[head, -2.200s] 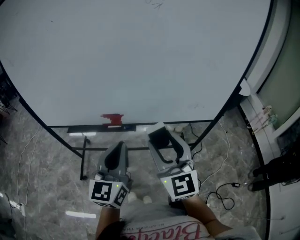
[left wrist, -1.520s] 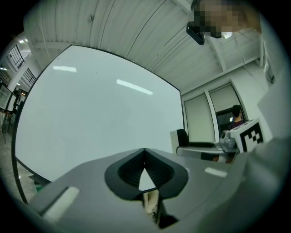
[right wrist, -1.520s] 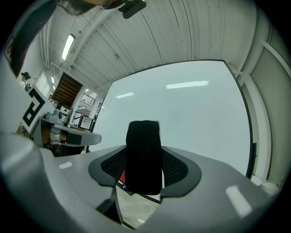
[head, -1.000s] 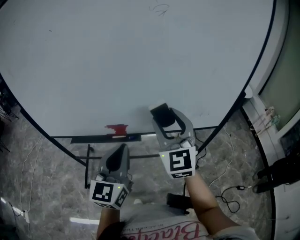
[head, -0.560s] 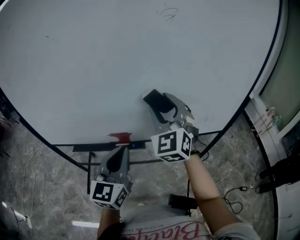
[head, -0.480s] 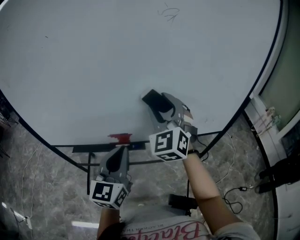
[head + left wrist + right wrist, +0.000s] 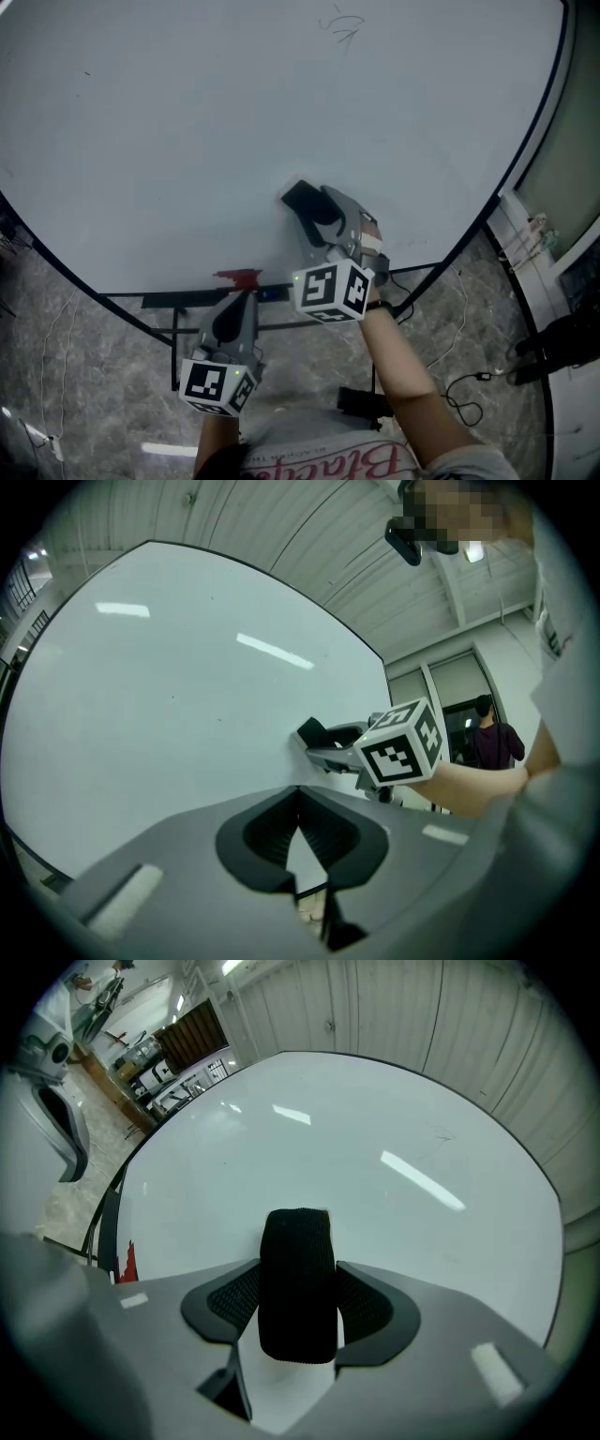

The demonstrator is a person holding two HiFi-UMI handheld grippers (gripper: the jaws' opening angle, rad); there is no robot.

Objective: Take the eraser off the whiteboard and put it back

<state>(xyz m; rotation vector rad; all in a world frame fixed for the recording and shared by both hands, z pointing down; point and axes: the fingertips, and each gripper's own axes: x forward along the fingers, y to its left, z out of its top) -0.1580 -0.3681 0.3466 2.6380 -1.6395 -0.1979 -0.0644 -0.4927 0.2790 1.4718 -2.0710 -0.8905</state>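
- The whiteboard [image 7: 234, 122] fills most of the head view. It is a pale, nearly blank sheet with a dark rim, and a faint scribble [image 7: 342, 26] sits far up near its top edge.
- A grey marbled floor [image 7: 84, 356] lies under the board's stand, with a dark cable [image 7: 457, 380] looping across it on the right.
- A narrow tray [image 7: 183, 300] runs along the board's bottom edge, and a small red thing [image 7: 239, 278] sits on it to the left of the right arm.
- The right gripper [image 7: 300, 1305] is raised to the lower middle of the board. Its jaws are clamped on either side of the black eraser [image 7: 297, 198], and its marker cube [image 7: 328, 291] faces the camera.
- The left gripper [image 7: 298, 803] hangs lower and nearer, left of the right one and below the tray. Its jaws are pressed together with nothing between them.
- The eraser stands on end in the right jaws, and its textured dark face rises above the pads. From the left gripper view its far end looks to be against the board's surface, well above the tray, though true contact is hard to confirm.
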